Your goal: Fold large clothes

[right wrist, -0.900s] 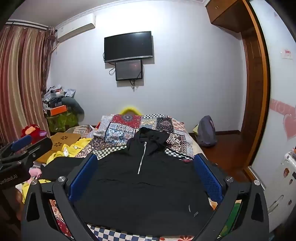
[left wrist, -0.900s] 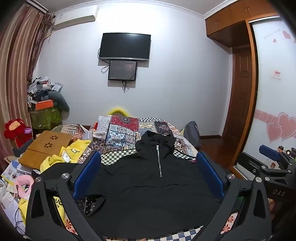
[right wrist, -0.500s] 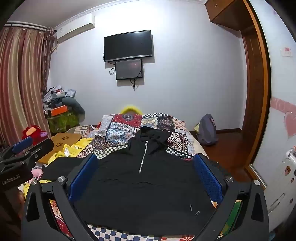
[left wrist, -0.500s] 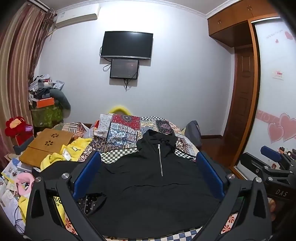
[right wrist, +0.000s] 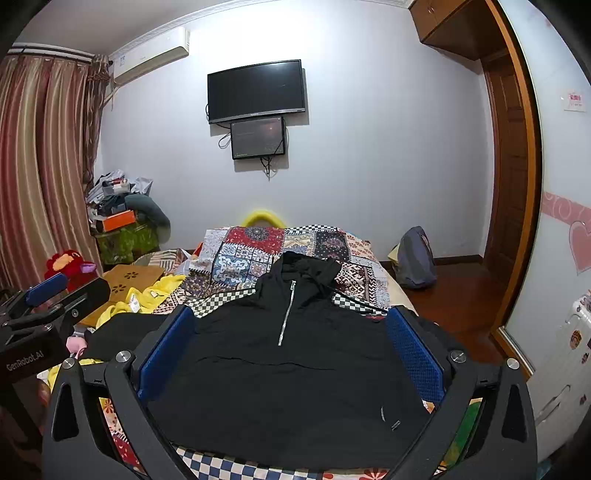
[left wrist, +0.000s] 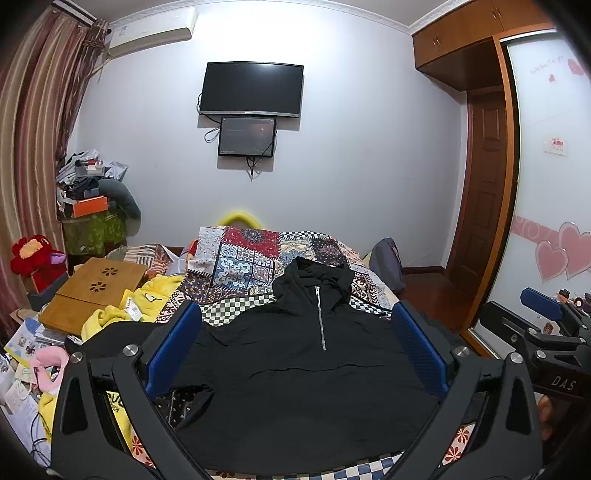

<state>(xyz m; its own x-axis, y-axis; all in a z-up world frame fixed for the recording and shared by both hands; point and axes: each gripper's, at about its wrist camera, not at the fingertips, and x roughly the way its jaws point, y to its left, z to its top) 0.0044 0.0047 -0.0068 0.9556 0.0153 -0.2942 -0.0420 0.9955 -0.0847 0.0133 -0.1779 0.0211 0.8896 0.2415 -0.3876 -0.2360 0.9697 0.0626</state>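
Hoodie (left wrist: pixel 295 369) flat on quilt (left wrist: pixel 258 254), yellow garment (left wrist: pixel 110 314) beside

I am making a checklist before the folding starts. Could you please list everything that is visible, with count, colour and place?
hoodie: one, black, spread flat on the bed, zip up
patchwork quilt: one, multicoloured, covering the bed
yellow garment: one, left of the hoodie
wooden board: one, brown, left of the bed
plush toy: one, red, far left
screens: two, black, on the wall
air conditioner: one, white, upper left
backpack: one, grey, on the floor at right
curtain: one, striped, left
left gripper: open, above the hoodie
right gripper: open, above the hoodie
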